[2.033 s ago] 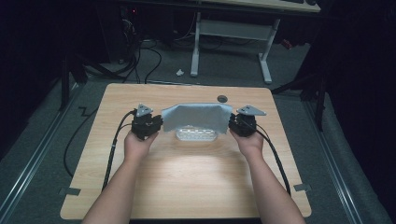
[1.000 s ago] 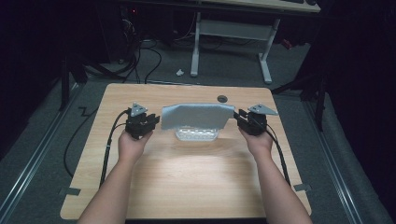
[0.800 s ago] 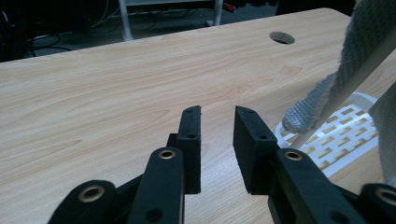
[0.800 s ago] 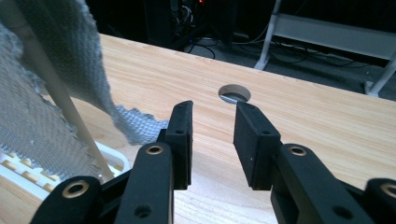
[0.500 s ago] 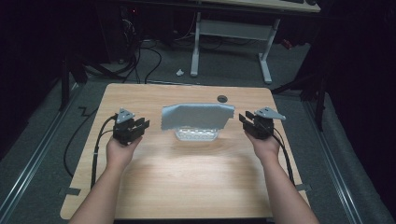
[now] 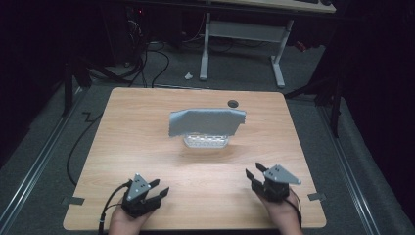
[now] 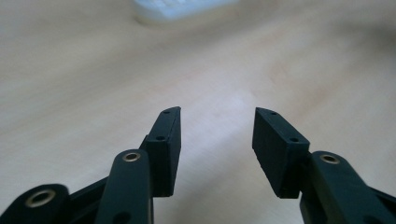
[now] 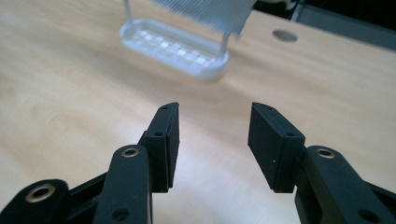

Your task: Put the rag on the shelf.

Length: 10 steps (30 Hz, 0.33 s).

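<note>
The grey cloth (image 6: 207, 122) hangs draped over a clear plastic rack (image 6: 206, 141), right around the centre of the wooden surface (image 6: 147, 122), a touch toward twelve o'clock. It covers the rack's top and sags lower at its nine o'clock end, while the rack's white base peeks out underneath. In the right gripper view the cloth (image 8: 205, 11) shows its ribbed weave above the rack's (image 8: 173, 46) base.

Down at seven o'clock, the left gripper (image 6: 157, 190) sits near the surface's near edge, well apart from the cloth, its fingers (image 7: 164, 140) spread wide with nothing between them — they have just been opening. Over at five o'clock, the right gripper (image 6: 252, 174) is also well apart from the cloth, fingers (image 8: 163, 137) wide and empty, likewise just opened.

At one o'clock from the cloth, a small dark round hole (image 6: 233, 103) marks the surface. Beyond the far edge, a white desk frame (image 6: 242, 34) stands on the grey floor (image 6: 166, 73) amid black cables (image 6: 147, 58).
</note>
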Motion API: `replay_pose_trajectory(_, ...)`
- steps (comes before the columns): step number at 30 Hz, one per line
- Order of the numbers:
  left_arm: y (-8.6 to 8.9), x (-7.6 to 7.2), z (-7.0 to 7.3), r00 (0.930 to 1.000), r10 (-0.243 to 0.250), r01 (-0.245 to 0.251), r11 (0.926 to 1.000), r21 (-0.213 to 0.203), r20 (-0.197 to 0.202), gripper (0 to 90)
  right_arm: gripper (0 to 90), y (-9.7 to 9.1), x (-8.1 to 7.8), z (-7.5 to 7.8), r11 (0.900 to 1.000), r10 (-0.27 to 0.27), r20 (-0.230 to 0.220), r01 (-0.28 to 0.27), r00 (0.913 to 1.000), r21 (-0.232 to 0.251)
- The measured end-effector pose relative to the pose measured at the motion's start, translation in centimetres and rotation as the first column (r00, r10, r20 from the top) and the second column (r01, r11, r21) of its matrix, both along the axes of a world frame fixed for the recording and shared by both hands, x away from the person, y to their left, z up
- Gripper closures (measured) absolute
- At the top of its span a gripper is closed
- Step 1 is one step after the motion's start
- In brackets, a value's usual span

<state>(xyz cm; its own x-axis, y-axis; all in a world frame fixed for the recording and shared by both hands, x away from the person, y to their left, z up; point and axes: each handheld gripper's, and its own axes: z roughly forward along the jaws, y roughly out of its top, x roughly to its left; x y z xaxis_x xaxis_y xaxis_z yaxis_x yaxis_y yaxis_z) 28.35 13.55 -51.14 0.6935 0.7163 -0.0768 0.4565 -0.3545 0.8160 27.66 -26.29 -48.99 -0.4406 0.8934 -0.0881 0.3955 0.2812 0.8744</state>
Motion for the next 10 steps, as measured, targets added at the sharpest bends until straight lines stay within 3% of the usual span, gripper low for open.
replay_pose_trajectory(1, -0.4, -0.2, 0.0, 0.9996, -0.026, 0.026, 0.9992, 0.030, 0.007, 50.2, 56.4, 0.2, -0.7, -1.0, 1.0000, -0.005, -0.016, 0.005, 0.9999, 0.005)
replay_pose_trajectory(2, -0.6, -0.3, 0.0, 0.9992, -0.026, 0.025, 0.9985, 0.049, 0.029, 50.3, 53.8, 0.5, -0.9, -1.4, 0.9994, 0.019, -0.062, -0.020, 0.9979, -0.030)
replay_pose_trajectory(3, -0.7, -0.2, -0.1, 0.9993, -0.024, 0.023, 0.9987, 0.046, 0.028, 50.3, 53.8, 0.5, -0.9, -1.4, 0.9994, 0.019, -0.062, -0.020, 0.9979, -0.030)
replay_pose_trajectory(4, -0.7, 0.0, -0.3, 0.9997, -0.024, 0.023, 0.9991, 0.035, 0.009, 50.3, 53.6, 0.9, -1.0, -1.9, 0.9937, 0.051, -0.026, -0.053, 0.9984, -0.099)
replay_pose_trajectory(5, -0.7, 0.3, -0.5, 0.9997, -0.023, 0.023, 0.9994, 0.026, -0.007, 50.2, 53.3, 0.8, -0.6, -2.1, 0.9950, 0.038, -0.046, -0.042, 0.9982, -0.090)
replay_pose_trajectory(6, -0.9, 0.3, -0.7, 0.9993, -0.003, 0.003, 0.9999, -0.012, -0.037, 50.2, 53.3, 0.8, -0.6, -2.1, 0.9950, 0.038, -0.046, -0.042, 0.9982, -0.090)
replay_pose_trajectory(7, -1.0, 0.4, -0.8, 0.9989, 0.012, -0.013, 0.9995, -0.028, -0.044, 50.0, 52.8, 0.6, -0.2, -2.3, 0.9984, 0.021, -0.081, -0.025, 0.9965, -0.051)
replay_pose_trajectory(8, -0.6, 0.7, -0.7, 0.9998, -0.012, 0.013, 0.9994, 0.033, -0.014, 49.9, 52.3, 0.5, 0.1, -2.4, 0.9995, 0.014, -0.104, -0.016, 0.9945, -0.026)
replay_pose_trajectory(10, -0.4, 0.7, -0.8, 0.9999, -0.010, 0.010, 0.9994, 0.032, -0.012, 49.7, 51.9, 0.6, 0.3, -2.4, 0.9982, 0.021, -0.084, -0.025, 0.9963, -0.054)
